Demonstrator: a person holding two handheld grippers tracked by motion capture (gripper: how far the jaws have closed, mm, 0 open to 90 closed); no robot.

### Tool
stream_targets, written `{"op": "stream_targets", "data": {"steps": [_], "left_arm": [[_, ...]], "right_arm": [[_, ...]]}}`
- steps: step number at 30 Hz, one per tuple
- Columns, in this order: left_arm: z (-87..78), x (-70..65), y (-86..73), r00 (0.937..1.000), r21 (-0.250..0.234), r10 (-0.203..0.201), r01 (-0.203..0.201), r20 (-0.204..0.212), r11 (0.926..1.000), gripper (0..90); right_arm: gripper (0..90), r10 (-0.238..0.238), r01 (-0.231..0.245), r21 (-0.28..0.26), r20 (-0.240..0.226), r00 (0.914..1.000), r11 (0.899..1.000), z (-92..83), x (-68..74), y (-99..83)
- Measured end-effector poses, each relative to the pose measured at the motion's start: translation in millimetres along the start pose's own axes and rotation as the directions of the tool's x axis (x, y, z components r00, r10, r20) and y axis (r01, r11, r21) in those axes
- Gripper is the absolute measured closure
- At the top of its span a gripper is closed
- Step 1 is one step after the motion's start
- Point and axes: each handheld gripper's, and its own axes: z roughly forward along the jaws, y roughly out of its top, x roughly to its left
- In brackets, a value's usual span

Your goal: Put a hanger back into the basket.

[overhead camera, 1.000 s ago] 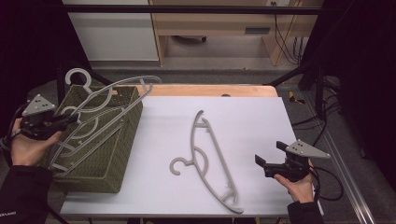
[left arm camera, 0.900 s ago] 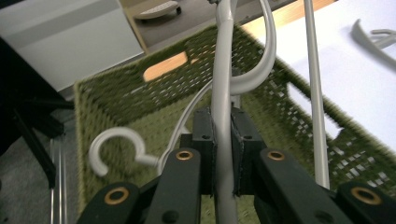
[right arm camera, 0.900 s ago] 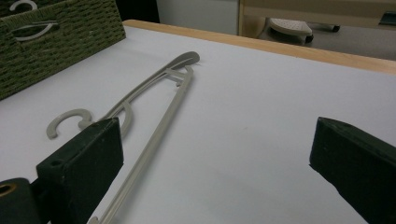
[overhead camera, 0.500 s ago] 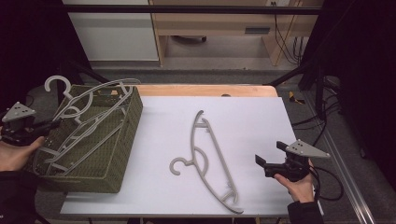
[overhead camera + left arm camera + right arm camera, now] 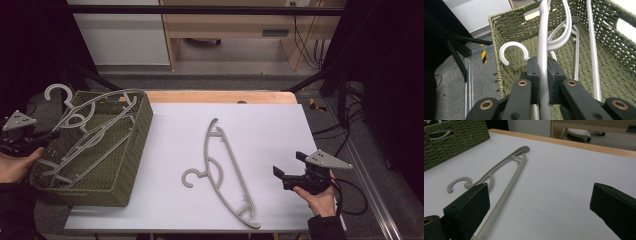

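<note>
Grey hanger (image 5: 95, 131) sits in the woven basket (image 5: 131, 170) at the table's (image 5: 280, 125) left edge, high view; left tongs (image 5: 47, 136) at its end, grip seemingly closed. Left gripper view: tongs (image 5: 543, 72) clamped on that hanger's bar (image 5: 543, 37). Right gripper view: right tongs (image 5: 539, 205) wide, nothing between, second hanger (image 5: 506, 173) lying flat on the table just ahead.

Olive woven wicker basket (image 5: 120, 175) overhangs the left edge of the white-topped counter (image 5: 280, 125), with grey plastic hangers (image 5: 95, 135) inside it, hooks toward the far left corner. A separate grey plastic hanger (image 5: 227, 165) lies mid-counter, slanting toward the near edge.
</note>
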Motion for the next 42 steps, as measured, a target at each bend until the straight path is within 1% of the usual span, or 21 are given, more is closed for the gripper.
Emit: {"op": "stream_targets", "data": {"steps": [3, 4, 7, 12, 15, 17, 20, 22, 23, 24, 25, 27, 29, 30, 32, 33, 36, 37, 38, 41, 42], "left_arm": [[1.9, 0.9, -0.2, 1.0000, 0.010, 0.002, -0.002, -0.010, 1.0000, 82.3], [4.4, 1.4, -1.3, 0.9997, 0.025, 0.010, -0.010, -0.021, 0.9996, 82.4], [8.6, 0.7, -3.1, 0.9997, 0.029, 0.013, -0.013, -0.019, 0.9995, 82.3], [18.3, -5.6, -3.0, 0.9991, 0.073, 0.039, -0.038, -0.014, 0.9966, 82.1], [24.6, -10.3, -5.3, 0.9996, 0.099, 0.026, -0.025, -0.010, 0.9948, 82.3], [26.2, -11.4, -7.1, 0.9997, 0.103, 0.021, -0.020, -0.010, 0.9945, 82.2], [35.8, -17.7, -12.0, 0.9997, 0.145, 0.023, -0.023, 0.002, 0.9892, 82.2], [41.8, -19.5, -12.4, 0.9999, 0.173, 0.006, -0.007, 0.008, 0.9849, 82.1], [44.8, -20.0, -13.0, 0.9999, 0.184, 0.004, -0.006, 0.012, 0.9828, 82.1], [47.1, -20.1, -13.6, 0.9999, 0.203, -0.009, 0.007, 0.012, 0.9791, 82.0], [48.5, -19.5, -14.8, 0.9999, 0.208, -0.013, 0.013, 0.000, 0.9780, 81.9], [49.6, -17.1, -17.6, 0.9993, 0.215, -0.037, 0.035, 0.005, 0.9760, 81.7], [49.8, -16.2, -19.0, 0.9989, 0.221, -0.047, 0.046, -0.001, 0.9741, 80.8], [49.4, -15.9, -19.5, 0.9990, 0.230, -0.046, 0.045, 0.000, 0.9722, 79.9], [48.6, -14.9, -20.6, 0.9981, 0.247, -0.061, 0.060, -0.004, 0.9670, 76.2], [48.6, -14.9, -20.6, 0.9981, 0.247, -0.061, 0.060, -0.004, 0.9670, 75.1], [40.8, -12.5, -23.2, 0.9970, 0.216, -0.077, 0.075, -0.001, 0.9736, 74.0], [40.8, -12.5, -23.2, 0.9970, 0.216, -0.077, 0.075, -0.001, 0.9736, 73.7], [35.3, -12.8, -23.3, 0.9958, 0.190, -0.091, 0.087, 0.011, 0.9780, 72.9], [26.3, -18.0, -21.4, 0.9957, 0.143, -0.089, 0.084, 0.029, 0.9862, 70.1], [23.6, -20.6, -20.4, 0.9956, 0.120, -0.087, 0.083, 0.034, 0.9893, 69.1]], "right_arm": [[3.0, -0.006, 0.006, 0.000, -0.001, 1.0000, 1.000, 0.3, -0.3, -0.2], [2.9, -0.005, 0.005, 0.001, 0.000, 1.0000, 1.000, 0.5, -0.2, -0.3], [2.9, -0.006, 0.006, 0.006, -0.005, 1.0000, 1.000, 0.9, -0.3, -0.7], [2.9, -0.005, 0.005, 0.013, -0.001, 1.0000, 1.000, 1.6, 0.2, -0.8], [2.8, -0.008, 0.008, 0.009, -0.007, 0.9999, 1.000, 1.0, -0.2, -0.8], [2.9, -0.007, 0.007, 0.009, -0.007, 0.9999, 1.000, 1.0, -0.2, -0.8], [2.8, -0.008, 0.008, 0.011, -0.003, 1.0000, 1.000, 1.3, 0.3, -0.8], [2.8, -0.010, 0.010, 0.011, -0.003, 0.9999, 1.000, 1.4, 0.3, -0.6], [2.8, -0.008, 0.008, 0.009, -0.004, 1.0000, 1.000, 1.4, 0.5, -0.6], [2.9, -0.008, 0.008, 0.009, -0.005, 1.0000, 1.000, 1.2, 0.4, -0.5], [2.8, -0.012, 0.012, 0.009, -0.005, 0.9999, 1.000, 0.8, 0.1, -0.5], [2.9, -0.009, 0.009, 0.005, -0.004, 0.9999, 1.000, 0.2, 0.0, -0.2], [2.9, -0.011, 0.011, 0.007, -0.006, 0.9999, 1.000, -0.8, -0.4, -0.1], [2.8, -0.008, 0.008, 0.007, -0.005, 1.0000, 1.000, -0.8, 0.0, 0.0], [2.8, -0.009, 0.009, 0.008, -0.006, 0.9999, 1.000, -0.8, 0.1, 0.1], [2.9, -0.006, 0.006, 0.006, -0.006, 1.0000, 1.000, -0.5, 0.7, 0.3], [2.8, -0.012, 0.012, 0.006, -0.008, 0.9999, 1.000, -0.2, 1.4, 0.6], [2.8, -0.012, 0.012, 0.006, -0.009, 0.9999, 1.000, -0.2, 1.4, 0.6], [2.8, -0.012, 0.012, 0.006, -0.008, 0.9999, 1.000, -0.2, 1.4, 0.6], [2.8, -0.010, 0.010, 0.008, -0.007, 0.9999, 1.000, -0.6, 1.3, 0.6], [2.8, -0.012, 0.012, 0.007, -0.006, 0.9999, 1.000, -0.7, 1.2, 0.6]]}}
